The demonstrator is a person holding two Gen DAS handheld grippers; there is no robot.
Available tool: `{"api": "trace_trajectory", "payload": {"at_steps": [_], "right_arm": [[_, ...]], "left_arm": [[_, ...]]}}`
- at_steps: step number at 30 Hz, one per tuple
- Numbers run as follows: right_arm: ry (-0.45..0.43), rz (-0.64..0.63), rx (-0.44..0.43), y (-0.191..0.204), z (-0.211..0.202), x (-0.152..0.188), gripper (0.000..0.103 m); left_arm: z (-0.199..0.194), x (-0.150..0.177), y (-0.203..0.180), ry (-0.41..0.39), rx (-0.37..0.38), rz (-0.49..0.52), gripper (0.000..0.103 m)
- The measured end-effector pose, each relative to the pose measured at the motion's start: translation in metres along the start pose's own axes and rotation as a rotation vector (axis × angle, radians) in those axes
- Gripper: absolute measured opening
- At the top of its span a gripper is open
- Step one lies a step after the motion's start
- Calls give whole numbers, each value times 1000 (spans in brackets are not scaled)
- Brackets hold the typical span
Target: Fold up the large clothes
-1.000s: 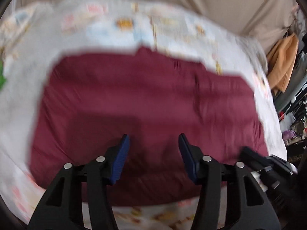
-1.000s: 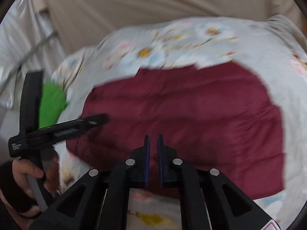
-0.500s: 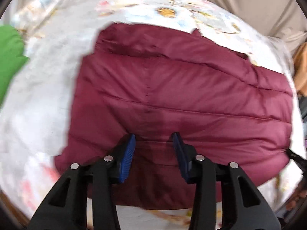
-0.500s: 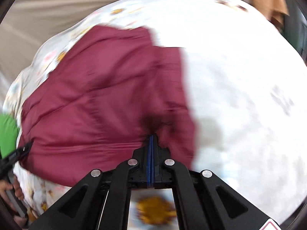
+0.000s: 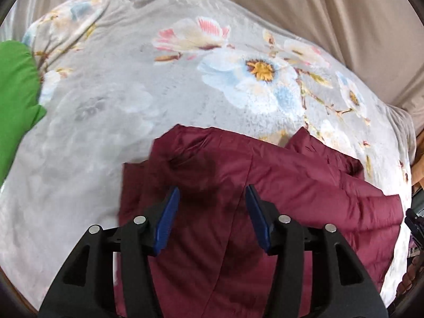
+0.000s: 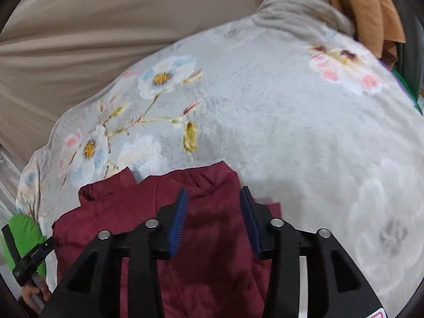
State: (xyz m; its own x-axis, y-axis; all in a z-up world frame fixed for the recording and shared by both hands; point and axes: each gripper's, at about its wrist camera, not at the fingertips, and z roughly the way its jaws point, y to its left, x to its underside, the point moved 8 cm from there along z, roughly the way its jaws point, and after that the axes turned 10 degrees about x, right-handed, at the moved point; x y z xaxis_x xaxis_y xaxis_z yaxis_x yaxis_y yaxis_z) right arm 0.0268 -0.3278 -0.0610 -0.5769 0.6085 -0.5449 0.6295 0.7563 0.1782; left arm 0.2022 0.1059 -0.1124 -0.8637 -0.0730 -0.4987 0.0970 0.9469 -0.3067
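Observation:
A maroon quilted jacket [image 5: 291,198] lies folded on a grey floral blanket [image 5: 159,92]. In the left wrist view my left gripper [image 5: 212,204] is open, its blue-padded fingers over the jacket's left part near a folded edge. In the right wrist view the jacket [image 6: 132,212] fills the lower left, and my right gripper [image 6: 213,206] is open over its upper right corner. The blanket [image 6: 304,145] spreads beyond it. Neither gripper holds cloth.
A green garment [image 5: 16,92] lies at the blanket's left edge, also seen in the right wrist view [image 6: 23,230]. Beige curtain [image 5: 291,5] hangs behind the bed. An orange cloth [image 6: 365,8] hangs at the far right. The left gripper's body [image 6: 29,259] shows at lower left.
The right gripper has opened from shut. Both grippers have moved toward the far edge of the jacket, which now looks narrower and folded over. The left gripper has opened wider.

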Motion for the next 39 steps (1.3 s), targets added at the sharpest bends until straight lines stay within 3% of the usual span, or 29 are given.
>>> {"api": "trace_trajectory", "payload": {"at_steps": [3,7,8,10,11,12,18,20,23,25,28,29,31,33,35,39], "right_arm": [[53,-26,6,12,25,6,54],[95,-49,49,16,49,26,57],[88,-56,57,18,53,29,55],[68,-71,57,21,52,31,35],[59,-62,38,24,50,29,18],[47,-44,15,25,44,24,10],[-113,79,-70,8,-11,-8,7],[-101,80,-53,0,-6,-7,6],[-3,97,2,-16,28,14,6],[53,130,-18,-21,40,28,7],[30,129,-18,-21,29,30,17],[15,120,-22,-20,22,27,22],[-9,92,-28,-19,13,21,41],[-32,63,-30,-18,8,15,61],[-17,21,-35,-16,13,11,65],[70,-72,-61,-2,37,20,66]], "left_arm": [[15,5,-3,25,-26,19,53],[26,7,-4,32,-44,49,55],[28,7,-3,33,-45,53,55],[30,7,-2,37,-45,60,55],[30,7,-2,39,-44,61,55],[30,7,-1,41,-42,60,55],[32,8,-1,47,-44,68,55],[34,9,-3,49,-40,74,56],[36,11,-6,52,-37,85,56],[36,11,-6,52,-35,85,56],[24,6,-4,35,16,33,56],[15,2,0,7,49,-9,57],[3,-5,8,-45,88,-69,68],[-6,-13,23,-94,113,-141,72],[-1,-18,39,-84,106,-197,76],[24,-11,55,9,149,-292,75]]}}
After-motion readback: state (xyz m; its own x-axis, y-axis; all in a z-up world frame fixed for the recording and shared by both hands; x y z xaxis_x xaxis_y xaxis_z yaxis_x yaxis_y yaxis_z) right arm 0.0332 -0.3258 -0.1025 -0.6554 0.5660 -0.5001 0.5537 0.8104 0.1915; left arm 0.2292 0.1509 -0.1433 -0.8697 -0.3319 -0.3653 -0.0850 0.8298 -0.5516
